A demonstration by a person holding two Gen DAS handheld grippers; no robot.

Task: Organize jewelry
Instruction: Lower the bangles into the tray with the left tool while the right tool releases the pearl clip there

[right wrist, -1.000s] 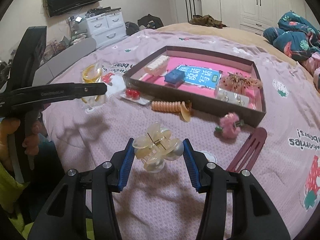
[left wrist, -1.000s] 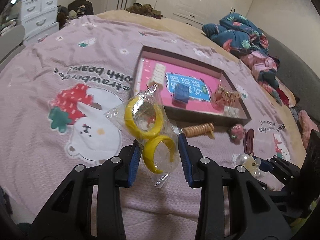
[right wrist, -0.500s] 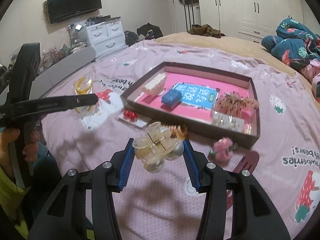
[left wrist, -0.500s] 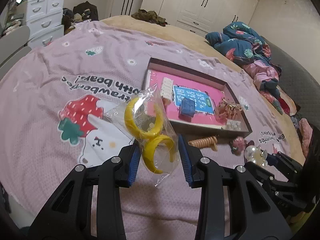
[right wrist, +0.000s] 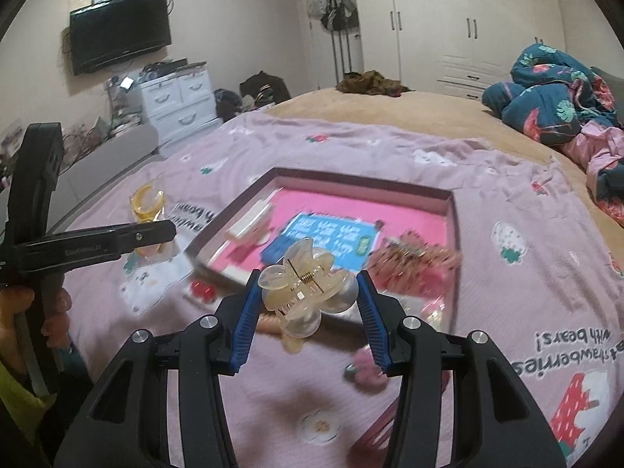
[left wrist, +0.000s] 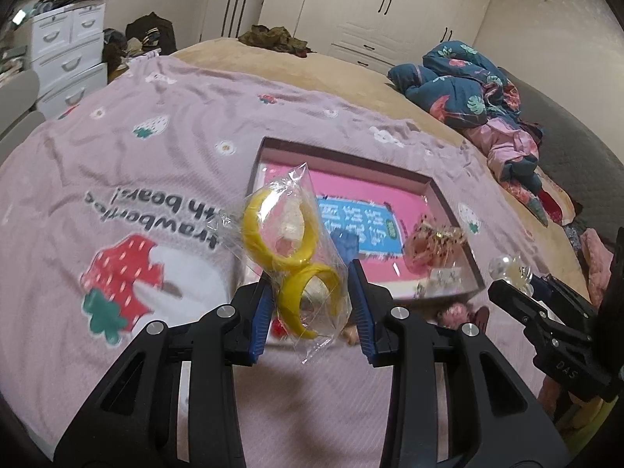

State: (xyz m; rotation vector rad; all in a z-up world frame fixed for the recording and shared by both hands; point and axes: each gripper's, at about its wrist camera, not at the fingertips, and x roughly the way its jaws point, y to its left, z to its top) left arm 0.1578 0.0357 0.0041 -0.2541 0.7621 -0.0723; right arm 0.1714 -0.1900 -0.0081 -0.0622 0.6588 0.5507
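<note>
- Bed (left wrist: 117, 179): pink strawberry blanket; white wardrobes (right wrist: 468, 19) at 12 o'clock.
- Left claw (left wrist: 310, 306): clamped on clear bag (left wrist: 300, 249) holding two yellow bangles, raised above the blanket.
- Right claw (right wrist: 306, 306): clamped on translucent hair clip (right wrist: 304, 292), raised.
- Tray (right wrist: 454, 234), 12 o'clock of both claws: pink liner, blue card (right wrist: 331, 240), gold hairpins (right wrist: 413, 261).

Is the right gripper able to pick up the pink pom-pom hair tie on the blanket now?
Probably not as it is. The right gripper is shut on the cream hair claw, so its jaws are occupied. The pink pom-pom hair tie lies uncovered just below, on the blanket.
</note>
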